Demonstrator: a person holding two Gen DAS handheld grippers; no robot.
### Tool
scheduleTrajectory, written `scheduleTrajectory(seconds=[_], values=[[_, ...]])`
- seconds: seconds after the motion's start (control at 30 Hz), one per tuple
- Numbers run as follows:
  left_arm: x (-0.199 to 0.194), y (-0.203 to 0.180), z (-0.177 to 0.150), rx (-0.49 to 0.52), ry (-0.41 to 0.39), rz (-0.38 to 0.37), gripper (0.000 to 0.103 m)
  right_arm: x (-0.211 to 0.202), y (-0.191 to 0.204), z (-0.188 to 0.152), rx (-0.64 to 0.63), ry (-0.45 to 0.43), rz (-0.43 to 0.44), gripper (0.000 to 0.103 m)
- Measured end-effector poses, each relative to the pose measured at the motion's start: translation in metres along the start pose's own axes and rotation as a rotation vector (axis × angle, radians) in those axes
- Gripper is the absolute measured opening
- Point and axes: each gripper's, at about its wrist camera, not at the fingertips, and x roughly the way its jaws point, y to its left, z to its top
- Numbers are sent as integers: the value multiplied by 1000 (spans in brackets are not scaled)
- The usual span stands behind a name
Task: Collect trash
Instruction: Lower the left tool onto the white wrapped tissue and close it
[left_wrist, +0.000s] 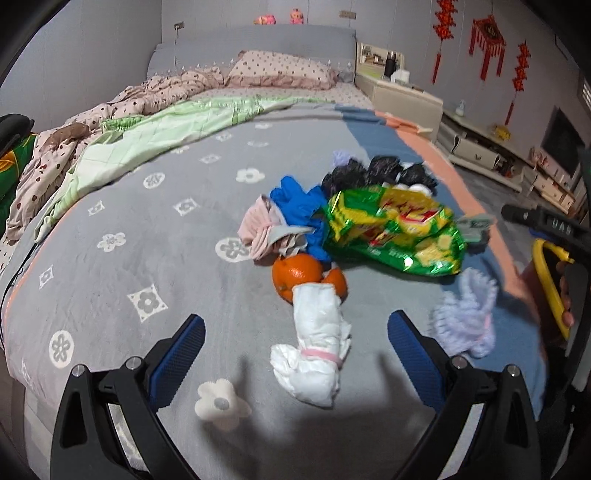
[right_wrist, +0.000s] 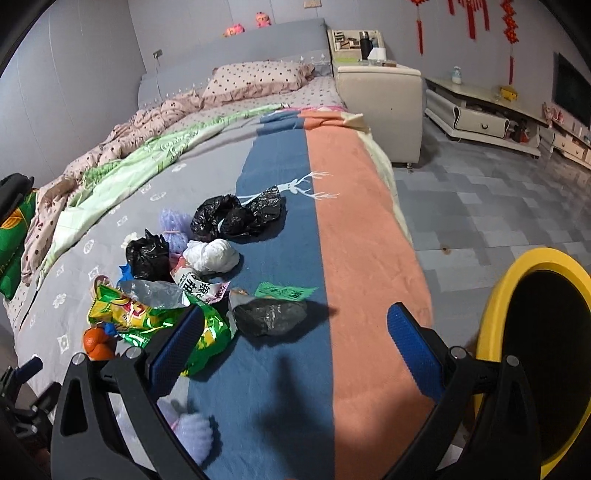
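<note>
The left gripper is hovering, jaws apart, over a white wad lying low-centre on the bed; soft, light, probably best pinched mid-roll. The right gripper is also gaping. Only the right view is showing the yellow bin, lower right.

Trash pile on the bed — bin right of it.

Glossy foil snack bag, crinkly black plastic bags, matt cloth blanket.
</note>
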Motion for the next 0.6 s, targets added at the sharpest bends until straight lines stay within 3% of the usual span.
scheduleTrajectory(seconds=[0.17, 0.5, 0.6], values=[[20, 6, 0, -25, 38, -13, 96, 20, 3, 3, 11, 7, -11, 95], [37, 1, 0, 12, 32, -58, 94, 52, 0, -1, 43, 59, 17, 94], [42, 1, 0, 9, 34, -75, 80, 59, 1, -3, 41, 87, 27, 83]])
